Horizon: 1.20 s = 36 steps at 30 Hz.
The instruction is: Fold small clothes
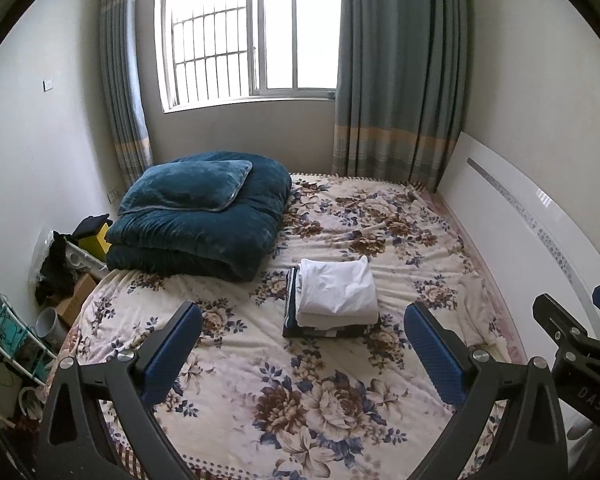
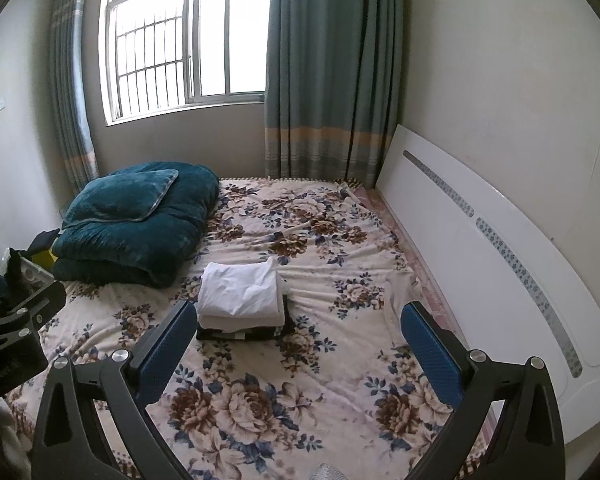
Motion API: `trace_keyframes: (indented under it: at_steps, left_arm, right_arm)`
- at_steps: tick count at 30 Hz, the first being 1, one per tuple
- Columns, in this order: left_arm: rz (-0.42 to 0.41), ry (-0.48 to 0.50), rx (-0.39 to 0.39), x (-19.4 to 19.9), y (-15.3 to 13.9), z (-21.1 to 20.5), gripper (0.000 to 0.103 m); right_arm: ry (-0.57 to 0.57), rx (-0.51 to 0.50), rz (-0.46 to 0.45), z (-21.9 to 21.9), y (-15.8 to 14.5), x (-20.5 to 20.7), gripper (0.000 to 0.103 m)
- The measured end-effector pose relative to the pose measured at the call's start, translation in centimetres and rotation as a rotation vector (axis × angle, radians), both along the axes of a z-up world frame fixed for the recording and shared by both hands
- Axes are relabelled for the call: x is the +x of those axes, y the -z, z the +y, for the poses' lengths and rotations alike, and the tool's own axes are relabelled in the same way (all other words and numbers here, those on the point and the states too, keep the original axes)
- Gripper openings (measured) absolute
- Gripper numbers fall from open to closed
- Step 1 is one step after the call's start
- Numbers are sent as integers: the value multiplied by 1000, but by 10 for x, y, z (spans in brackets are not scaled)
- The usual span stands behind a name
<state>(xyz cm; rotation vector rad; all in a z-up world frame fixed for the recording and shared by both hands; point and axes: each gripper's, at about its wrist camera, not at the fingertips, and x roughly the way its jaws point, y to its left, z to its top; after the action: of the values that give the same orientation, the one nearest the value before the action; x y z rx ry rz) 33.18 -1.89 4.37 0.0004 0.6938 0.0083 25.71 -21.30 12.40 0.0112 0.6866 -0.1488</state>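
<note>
At nine o'clock on the bed [image 1: 220, 360] sits a folded teal quilt [image 1: 204, 232] with a pillow [image 1: 188, 186] on top. Dead centre, at twelve o'clock from the left tongs [image 1: 300, 352], rests the stack of folded clothes [image 1: 332, 300], white pieces above dark ones. The left tongs hang wide apart, gripping nothing. Out at three o'clock the right tongs [image 2: 300, 348] are likewise spread and bare above the floral blanket; their housing reads "DAS". A white headboard [image 2: 480, 248] lines the far right.
</note>
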Motion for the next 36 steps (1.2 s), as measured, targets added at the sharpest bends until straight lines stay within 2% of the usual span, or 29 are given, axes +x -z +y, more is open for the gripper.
trace_keyframes:
  at_steps: [19,36]
  left_arm:
    - [-12,2,2,-4,-2,-3,103]
    - [-23,-7,9,-8,-5,11,103]
  right_arm:
    - [-29,9,3,4,-8,4,103]
    - [-38,22,-1,11,-5,0,103]
